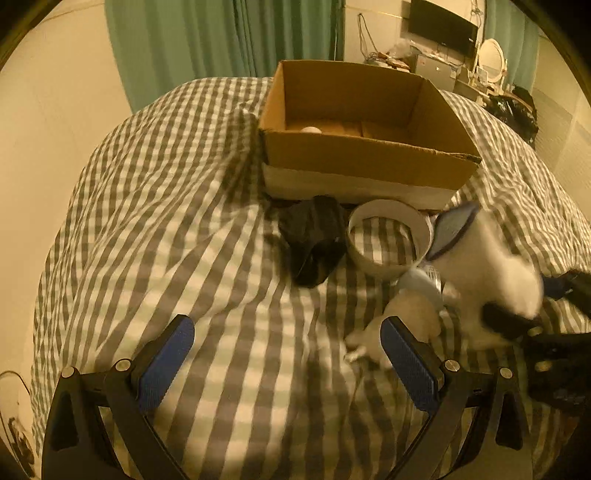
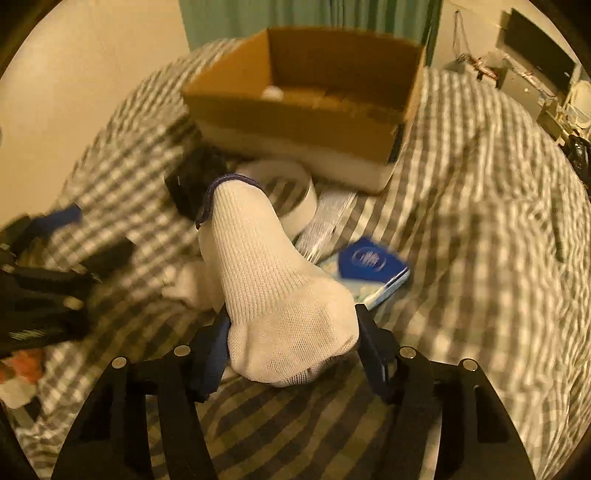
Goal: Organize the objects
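Observation:
My right gripper (image 2: 291, 328) is shut on a white knit glove (image 2: 269, 277) with a blue cuff and holds it above the checked bedspread (image 2: 461, 221); the same glove (image 1: 487, 266) shows blurred at the right of the left wrist view. My left gripper (image 1: 288, 350) is open and empty over the bedspread (image 1: 166, 221). An open cardboard box (image 1: 369, 155) stands at the back, with a small white round object (image 1: 310, 130) inside. In front of it lie a white tape ring (image 1: 389, 236), a black cloth item (image 1: 314, 240) and another white fabric piece (image 1: 406, 321).
A blue and white packet (image 2: 373, 273) lies on the bed right of the glove, by a clear plastic wrapper (image 2: 328, 218). Green curtains (image 1: 221, 44) hang behind the bed. A cluttered desk with a monitor (image 1: 443, 26) stands at the far right.

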{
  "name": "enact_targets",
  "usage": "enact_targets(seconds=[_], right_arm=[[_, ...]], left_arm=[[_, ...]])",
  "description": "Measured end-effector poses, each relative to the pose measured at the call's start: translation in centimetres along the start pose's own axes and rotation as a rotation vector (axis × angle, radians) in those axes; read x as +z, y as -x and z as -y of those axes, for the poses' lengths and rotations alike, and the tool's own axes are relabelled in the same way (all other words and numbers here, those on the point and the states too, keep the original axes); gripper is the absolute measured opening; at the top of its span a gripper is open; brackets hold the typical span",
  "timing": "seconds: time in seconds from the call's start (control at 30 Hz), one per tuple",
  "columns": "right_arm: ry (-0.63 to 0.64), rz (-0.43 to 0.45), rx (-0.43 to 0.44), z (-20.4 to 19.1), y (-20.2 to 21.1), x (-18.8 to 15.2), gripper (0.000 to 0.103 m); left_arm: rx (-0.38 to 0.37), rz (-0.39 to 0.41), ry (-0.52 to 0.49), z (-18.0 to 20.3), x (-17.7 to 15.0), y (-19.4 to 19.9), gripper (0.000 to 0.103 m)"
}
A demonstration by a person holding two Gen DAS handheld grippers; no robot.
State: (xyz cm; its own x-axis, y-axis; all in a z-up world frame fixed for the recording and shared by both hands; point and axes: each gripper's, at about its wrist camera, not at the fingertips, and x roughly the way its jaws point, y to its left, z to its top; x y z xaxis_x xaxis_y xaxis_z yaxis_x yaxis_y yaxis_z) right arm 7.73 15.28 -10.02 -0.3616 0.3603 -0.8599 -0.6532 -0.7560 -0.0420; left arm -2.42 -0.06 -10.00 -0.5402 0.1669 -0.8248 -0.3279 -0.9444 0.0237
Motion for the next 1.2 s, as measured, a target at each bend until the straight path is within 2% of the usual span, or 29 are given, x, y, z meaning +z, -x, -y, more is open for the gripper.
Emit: enact_targets(seconds=[0.17,0.27,0.43,0.5,0.6,0.7,0.73,1.0,1.2], right_arm=[[-0.007,0.113,-0.039,1.1,3.3,2.3,0.06],[-0.011,0.147,-0.04,1.5,3.9,3.3,0.06],[-0.028,0.155,0.004,1.9,3.2,3.7,0.06],[-0.036,0.143,0.022,2.2,2.4,3.5,0.06],[-0.043,0.129,0.03,2.2,1.3,3.5,0.06],[-0.065,0.12,0.045,2.8,0.8,3.4,0.06],[-0.072,0.118,0.049,3.0,0.7,3.4,0.06],[-0.092,0.116,0.034,3.1,0.5,2.7,0.06],[-0.087,0.143,0.003,2.5,2.2,2.1,0.06]], left_arm=[[0.013,0.026,-0.026,0.8,2.2,-1.5,0.103],[0.033,0.039,-0.038,1.0,3.2,-2.4,0.103],[0.064,0.013,-0.066,1.4,4.0,-4.8,0.102],[0.065,-0.008,-0.074,1.4,4.2,-5.8,0.097],[0.058,-0.026,-0.079,1.6,4.4,-6.9,0.084],[0.043,-0.051,-0.082,1.7,4.6,-7.8,0.058],[0.023,-0.06,-0.084,1.8,4.6,-8.0,0.056],[0.009,-0.039,-0.094,2.1,3.9,-6.0,0.053],[-0.033,-0.024,-0.092,2.1,2.7,-3.0,0.053]])
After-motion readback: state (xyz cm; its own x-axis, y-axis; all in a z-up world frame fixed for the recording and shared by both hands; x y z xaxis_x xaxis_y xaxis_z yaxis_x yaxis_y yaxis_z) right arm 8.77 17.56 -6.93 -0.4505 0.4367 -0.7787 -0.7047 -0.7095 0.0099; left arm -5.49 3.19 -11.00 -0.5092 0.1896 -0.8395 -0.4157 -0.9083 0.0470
